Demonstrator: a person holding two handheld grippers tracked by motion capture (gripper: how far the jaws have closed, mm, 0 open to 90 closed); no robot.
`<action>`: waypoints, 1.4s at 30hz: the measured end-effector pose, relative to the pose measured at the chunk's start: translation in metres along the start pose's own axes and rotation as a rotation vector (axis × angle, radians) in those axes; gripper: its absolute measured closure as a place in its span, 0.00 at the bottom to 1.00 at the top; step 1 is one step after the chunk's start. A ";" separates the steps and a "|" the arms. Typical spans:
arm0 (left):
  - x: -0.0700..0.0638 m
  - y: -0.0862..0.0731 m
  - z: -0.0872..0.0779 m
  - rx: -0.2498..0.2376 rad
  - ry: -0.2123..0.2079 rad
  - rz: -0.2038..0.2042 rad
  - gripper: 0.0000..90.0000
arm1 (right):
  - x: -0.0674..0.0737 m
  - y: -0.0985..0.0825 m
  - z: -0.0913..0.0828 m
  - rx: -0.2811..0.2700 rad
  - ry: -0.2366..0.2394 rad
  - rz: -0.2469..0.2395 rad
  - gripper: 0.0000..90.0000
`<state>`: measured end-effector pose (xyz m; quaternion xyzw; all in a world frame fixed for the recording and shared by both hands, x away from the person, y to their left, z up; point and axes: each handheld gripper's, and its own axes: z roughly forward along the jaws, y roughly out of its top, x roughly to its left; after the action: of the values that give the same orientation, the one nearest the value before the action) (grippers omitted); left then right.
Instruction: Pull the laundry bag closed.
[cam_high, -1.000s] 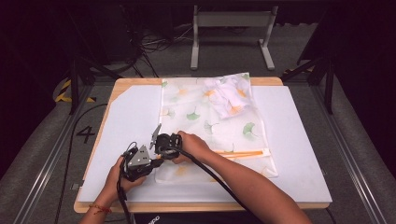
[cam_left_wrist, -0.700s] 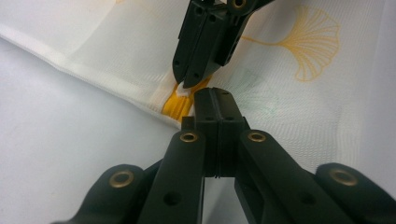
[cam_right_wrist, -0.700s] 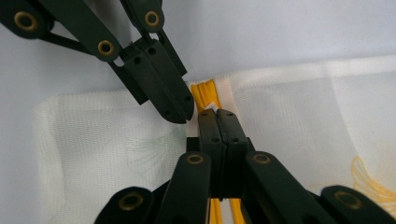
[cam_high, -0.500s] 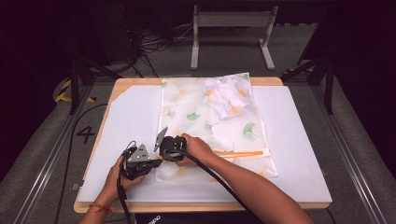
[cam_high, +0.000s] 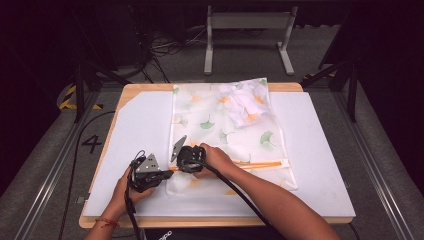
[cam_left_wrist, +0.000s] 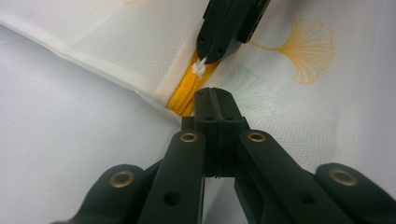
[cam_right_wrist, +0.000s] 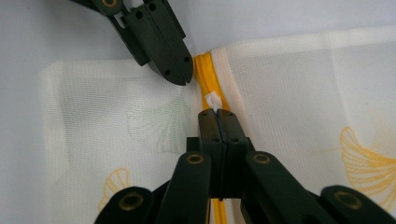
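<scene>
Orange zipper (cam_right_wrist: 207, 74) is getting worked: right tongs (cam_right_wrist: 218, 113) pinching its white pull (cam_right_wrist: 212, 101), left tongs (cam_left_wrist: 211, 92) pinching the zipper's end.

A wooden table (cam_high: 292, 87) carries a white mat (cam_high: 137, 125) over most of its top. On the mat lies 1 translucent ginkgo-print mesh bag (cam_high: 215, 125), with white crumpled cloth (cam_high: 245, 102) visible at its far end.

Both tongs (cam_high: 176, 165) are matte black, with flat link arms pinned by brass-ringed rivets and small screw holes at the tips. Grey three-cornered plates sit on top; black cables trail. A red wristband (cam_high: 105, 221) is worn.
</scene>
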<state>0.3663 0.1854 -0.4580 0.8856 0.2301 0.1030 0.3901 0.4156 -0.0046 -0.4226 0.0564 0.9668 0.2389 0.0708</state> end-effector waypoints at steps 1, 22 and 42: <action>0.000 0.000 0.000 0.000 -0.001 0.000 1.00 | 0.000 -0.002 -0.001 0.018 0.002 0.001 1.00; 0.002 0.000 0.000 0.001 -0.011 -0.007 1.00 | -0.023 -0.176 -0.107 0.025 -0.163 0.263 1.00; 0.002 -0.002 -0.006 -0.041 -0.012 -0.043 1.00 | -0.012 -0.296 -0.160 -0.100 -0.276 0.489 0.99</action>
<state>0.3655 0.1914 -0.4558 0.8729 0.2448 0.0938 0.4116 0.3786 -0.3388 -0.4204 0.3166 0.8927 0.2861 0.1448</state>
